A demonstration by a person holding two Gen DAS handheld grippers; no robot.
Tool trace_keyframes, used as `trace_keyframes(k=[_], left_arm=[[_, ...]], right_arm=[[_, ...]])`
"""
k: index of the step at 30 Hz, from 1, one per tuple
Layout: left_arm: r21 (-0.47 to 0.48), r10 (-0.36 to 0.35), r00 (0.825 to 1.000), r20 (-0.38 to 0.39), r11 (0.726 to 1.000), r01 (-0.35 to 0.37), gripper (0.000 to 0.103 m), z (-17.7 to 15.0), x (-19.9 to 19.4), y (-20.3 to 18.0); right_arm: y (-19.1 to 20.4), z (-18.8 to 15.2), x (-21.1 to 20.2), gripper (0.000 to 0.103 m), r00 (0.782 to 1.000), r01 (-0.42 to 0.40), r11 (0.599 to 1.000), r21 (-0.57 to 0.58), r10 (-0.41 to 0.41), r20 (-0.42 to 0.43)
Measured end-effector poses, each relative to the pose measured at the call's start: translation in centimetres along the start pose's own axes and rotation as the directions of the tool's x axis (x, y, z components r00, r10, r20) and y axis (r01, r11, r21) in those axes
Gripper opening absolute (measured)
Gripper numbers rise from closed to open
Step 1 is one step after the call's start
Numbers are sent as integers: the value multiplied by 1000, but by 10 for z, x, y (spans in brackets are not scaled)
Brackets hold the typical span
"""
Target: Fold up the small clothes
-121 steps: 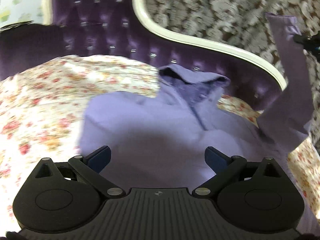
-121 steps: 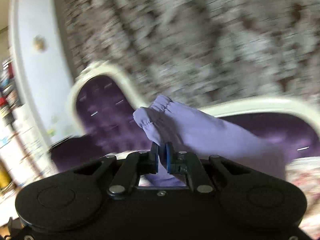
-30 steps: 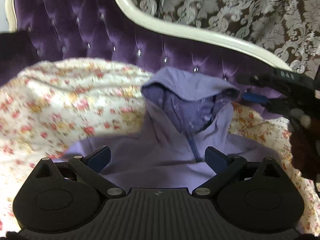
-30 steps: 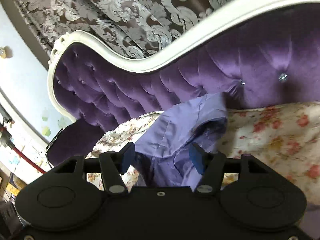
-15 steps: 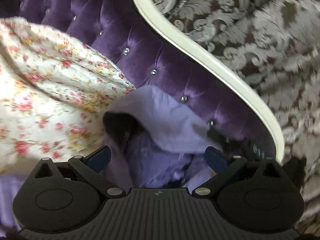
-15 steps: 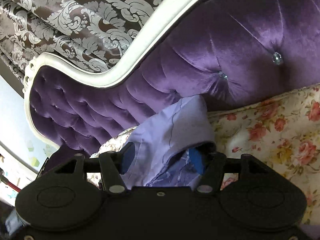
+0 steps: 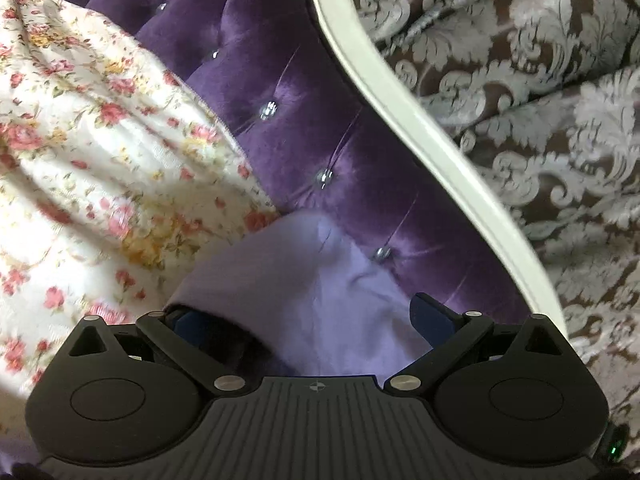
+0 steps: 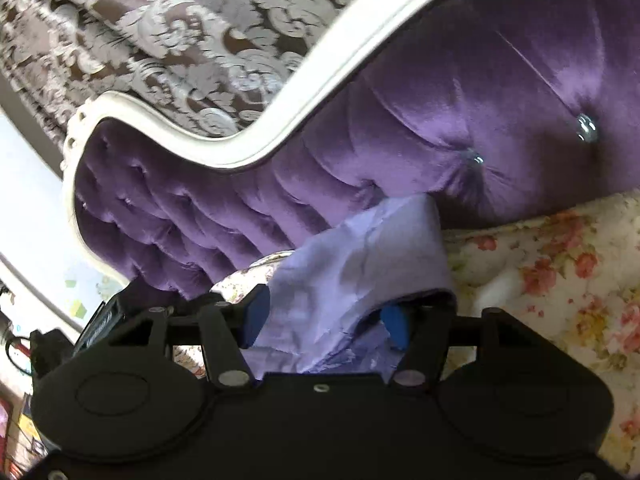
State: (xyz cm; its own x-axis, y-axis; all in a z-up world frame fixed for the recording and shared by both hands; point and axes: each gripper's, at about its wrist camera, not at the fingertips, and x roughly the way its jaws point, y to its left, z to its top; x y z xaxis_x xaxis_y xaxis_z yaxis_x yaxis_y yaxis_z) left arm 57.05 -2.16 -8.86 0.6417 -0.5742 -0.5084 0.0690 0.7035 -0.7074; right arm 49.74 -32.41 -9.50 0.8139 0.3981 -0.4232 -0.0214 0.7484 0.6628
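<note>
Lilac hood (image 7: 312, 280) lain on floral sheet (image 7: 100, 152) against purple tufted headboard (image 7: 320, 128), straddled by left gripper (image 7: 308, 324) spread wide, right gripper (image 8: 324, 320) likewise wide around hood (image 8: 360, 264), shelf clutter (image 8: 20, 420) seen only from right wrist, damask curtain (image 7: 540, 100) seen in both views

lilac hoodie (image 7: 320, 300) (image 8: 360, 264): hood end rumpled, lying on floral cover, top edge against purple tufted backrest; hood opening dark, thin fabric creased, rest out of view.
</note>
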Motion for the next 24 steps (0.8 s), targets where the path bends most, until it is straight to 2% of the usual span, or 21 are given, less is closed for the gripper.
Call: trace_keyframes(k=[2, 3, 5, 6, 10, 13, 15, 18, 22, 24], left_arm=[[-43, -2, 999, 45, 999, 3, 100, 5, -6, 8], [-83, -11, 999, 53, 996, 15, 92, 7, -8, 14], [-150, -6, 999, 51, 989, 14, 88, 9, -8, 27], [-149, 8, 999, 45, 989, -1, 86, 7, -7, 31], [-4, 114, 993, -37, 993, -114, 77, -3, 6, 32], [105, 150, 987, -65, 984, -142, 78, -6, 5, 25], [216, 208, 974, -89, 959, -185, 78, -4, 4, 15], [368, 240, 969, -56, 907, -204, 78, -6, -8, -2], [437, 254, 967, -6, 871, -227, 79, -15, -28, -20], [476, 283, 958, 39, 838, -266, 80, -20, -33, -26]], right_arm=[[3, 0, -8, 62, 996, 70, 996, -49, -67, 62], [1, 0, -12, 53, 992, 99, 993, -57, -94, 85], [-8, -2, -15, 44, 991, 113, 993, -27, -111, 79], [-13, -3, -14, 46, 989, 132, 991, -8, -131, 61], [-36, -15, -3, 46, 981, 186, 982, 38, -183, -64], [-39, -19, -10, 51, 983, 153, 988, 13, -150, -103], [-33, -19, -19, 57, 983, 123, 991, -46, -128, -130], [-24, -16, -40, 63, 988, 79, 990, -118, -94, -120], [-17, -4, -62, 66, 997, 62, 982, -180, -69, -35], [-15, 3, -62, 78, 998, 65, 980, -187, -64, 8]])
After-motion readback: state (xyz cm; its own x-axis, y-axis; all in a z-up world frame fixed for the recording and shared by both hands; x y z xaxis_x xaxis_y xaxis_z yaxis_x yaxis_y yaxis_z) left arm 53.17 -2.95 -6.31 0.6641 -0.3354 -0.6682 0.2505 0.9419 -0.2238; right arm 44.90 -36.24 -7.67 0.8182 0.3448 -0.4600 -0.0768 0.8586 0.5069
